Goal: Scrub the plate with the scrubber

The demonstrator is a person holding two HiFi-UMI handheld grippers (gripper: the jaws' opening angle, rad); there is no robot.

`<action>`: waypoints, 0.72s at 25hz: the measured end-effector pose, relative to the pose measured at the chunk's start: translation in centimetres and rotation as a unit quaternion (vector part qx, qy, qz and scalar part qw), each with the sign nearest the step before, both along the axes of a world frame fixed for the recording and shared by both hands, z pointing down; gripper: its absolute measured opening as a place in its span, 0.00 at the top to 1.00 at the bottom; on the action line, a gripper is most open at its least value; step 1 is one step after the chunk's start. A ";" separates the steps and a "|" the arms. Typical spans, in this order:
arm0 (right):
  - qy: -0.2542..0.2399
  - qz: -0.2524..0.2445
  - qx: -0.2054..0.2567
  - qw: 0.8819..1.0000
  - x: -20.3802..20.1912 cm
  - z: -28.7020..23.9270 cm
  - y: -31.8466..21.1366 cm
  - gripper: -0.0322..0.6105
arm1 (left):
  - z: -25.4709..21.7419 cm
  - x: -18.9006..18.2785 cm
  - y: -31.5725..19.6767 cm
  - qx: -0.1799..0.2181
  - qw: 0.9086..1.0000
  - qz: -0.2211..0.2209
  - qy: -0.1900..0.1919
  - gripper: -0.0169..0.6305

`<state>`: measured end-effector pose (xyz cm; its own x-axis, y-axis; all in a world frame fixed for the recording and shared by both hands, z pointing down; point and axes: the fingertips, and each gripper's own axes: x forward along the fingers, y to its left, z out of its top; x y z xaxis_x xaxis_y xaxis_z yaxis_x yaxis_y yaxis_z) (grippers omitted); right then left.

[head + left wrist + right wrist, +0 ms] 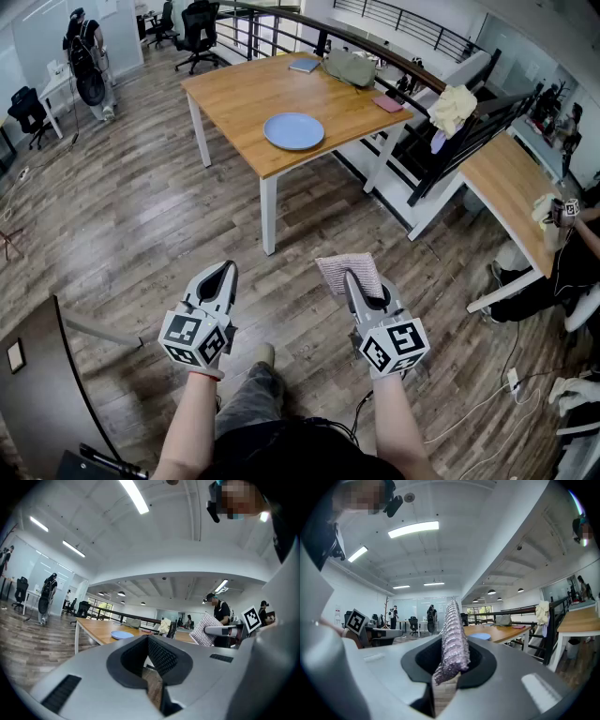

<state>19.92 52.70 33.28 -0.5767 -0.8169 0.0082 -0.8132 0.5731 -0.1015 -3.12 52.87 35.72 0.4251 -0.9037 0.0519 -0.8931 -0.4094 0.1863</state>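
Observation:
A light blue plate [293, 130] lies on the wooden table [244, 94] well ahead of me; it is small in the left gripper view as the plate [122, 634] and in the right gripper view as the plate [482, 636]. My right gripper [349, 278] is shut on the scrubber [349, 272], a pinkish-grey glittery pad standing on edge between the jaws, seen close as the scrubber [453, 639]. My left gripper [223, 274] is held level beside it, shut and holding nothing; the left gripper [152, 667] shows its jaws together. Both hang over the floor, short of the table.
A grey bag [349, 67], a blue notebook [304, 65] and a pink item [388, 103] lie at the table's far side. A second table [511, 183] stands right, a black railing [441, 131] between. People stand far left and sit at right. A dark board [42, 394] lies lower left.

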 end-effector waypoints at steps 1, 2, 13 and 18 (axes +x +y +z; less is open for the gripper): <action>-0.001 0.000 0.001 1.000 -0.4 -0.1 -1.2 0.84 | 0.0 -0.3 -1.3 0.000 1.000 0.002 -0.003 0.98; -0.002 0.000 0.001 1.000 -0.7 -0.2 -2.3 0.84 | 0.0 -0.5 -2.5 0.001 1.000 0.004 -0.004 0.98; 0.018 0.011 -0.015 1.000 -3.7 0.7 -11.1 0.84 | 1.3 -1.9 -12.7 -0.010 0.999 0.040 -0.003 0.98; -0.009 0.035 -0.018 0.999 -4.2 0.7 -14.2 0.84 | 1.5 -3.1 -16.2 -0.006 0.999 0.054 -0.006 0.98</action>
